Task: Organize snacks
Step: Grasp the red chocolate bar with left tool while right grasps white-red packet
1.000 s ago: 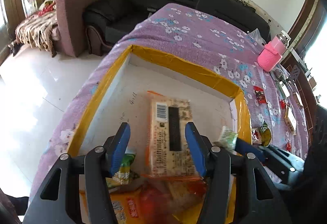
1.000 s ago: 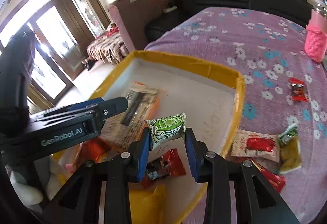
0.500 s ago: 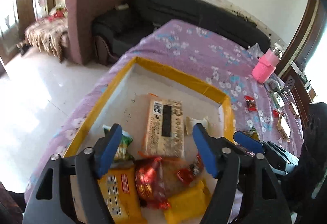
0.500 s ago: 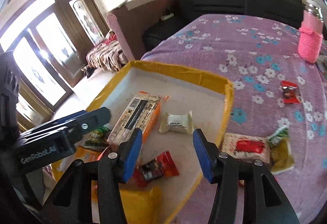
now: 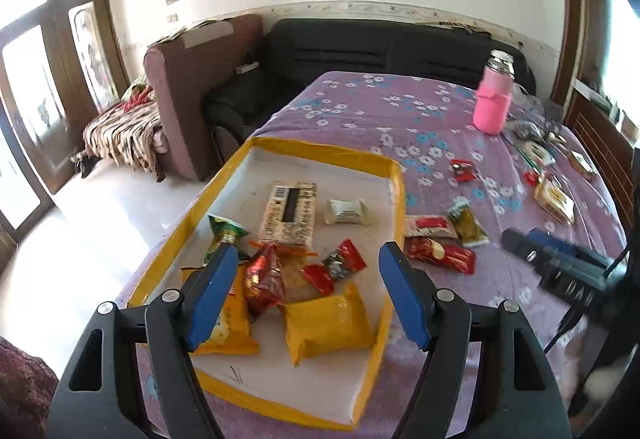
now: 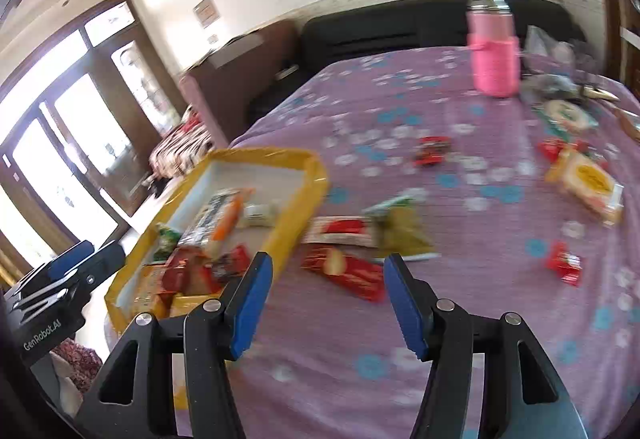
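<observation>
The left gripper [image 5: 306, 295] hangs low in the frame over the near end of the yellow-rimmed tray [image 5: 394, 199], its blue jaws spread wide with nothing between them. The tray sits on a worktop covered by a purple floral cloth [image 5: 360, 107] and takes up the centre of the left wrist view. Inside it lie a long tan packet with a barcode [image 5: 290, 213], a small white wrapped sweet [image 5: 347, 212] just to its right, a green packet [image 5: 224, 233] by the left rim, a red foil packet [image 5: 264, 279], a small red-and-black packet [image 5: 336, 267], and two yellow packets [image 5: 330, 325] at the near end.

The right gripper [image 6: 328, 305] is over the cloth to the right of the tray, jaws likewise wide apart and empty; this view is blurred. Ahead of it, outside the tray, lie a red bar packet [image 6: 344, 273], a white-and-red sachet [image 6: 340, 231] and an olive-green packet [image 6: 400, 231], close together. Further right in the frame are a yellow biscuit packet [image 6: 588, 185] and a small red sweet [image 6: 564, 267], with another small red packet [image 6: 432, 151] higher up. A pink bottle [image 6: 494, 59] stands at the upper right, near the dark sofa [image 5: 360, 47]
</observation>
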`<state>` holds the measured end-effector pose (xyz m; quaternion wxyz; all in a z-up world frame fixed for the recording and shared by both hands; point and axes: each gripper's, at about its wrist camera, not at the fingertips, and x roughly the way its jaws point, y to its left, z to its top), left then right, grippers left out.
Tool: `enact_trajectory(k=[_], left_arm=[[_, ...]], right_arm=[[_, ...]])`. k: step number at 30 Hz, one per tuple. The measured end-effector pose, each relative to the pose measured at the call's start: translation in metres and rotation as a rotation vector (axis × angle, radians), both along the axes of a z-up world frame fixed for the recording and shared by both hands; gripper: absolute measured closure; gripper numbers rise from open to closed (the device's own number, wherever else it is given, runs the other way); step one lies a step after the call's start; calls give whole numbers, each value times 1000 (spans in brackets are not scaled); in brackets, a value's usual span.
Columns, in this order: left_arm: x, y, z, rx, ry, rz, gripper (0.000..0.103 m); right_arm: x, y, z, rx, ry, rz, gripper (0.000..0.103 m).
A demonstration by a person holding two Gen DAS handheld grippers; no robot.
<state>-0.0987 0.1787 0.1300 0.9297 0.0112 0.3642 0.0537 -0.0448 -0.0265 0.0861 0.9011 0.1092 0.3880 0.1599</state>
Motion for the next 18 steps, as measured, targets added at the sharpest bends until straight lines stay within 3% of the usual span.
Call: enact_trajectory(k=[7,10,13,15,18], left_arm=[[-16,13,10,-198,-32,-24,30],[-16,17,7,-236,-24,-18,30],[-11,15,-2,-243,18,-28,30],[-9,14,-2,-231,29,-29,30],[-17,19,7,-223,-29,6,27]], right_arm=[[-7,-84,-3,-23,9,-163,40],[-1,-99,-11,-50,34,-189,39],[13,-91,-25,-53,88,-162,39],[32,-73,-32,-12,179,-109,39],[63,-48,-9,13,216,-42,41]])
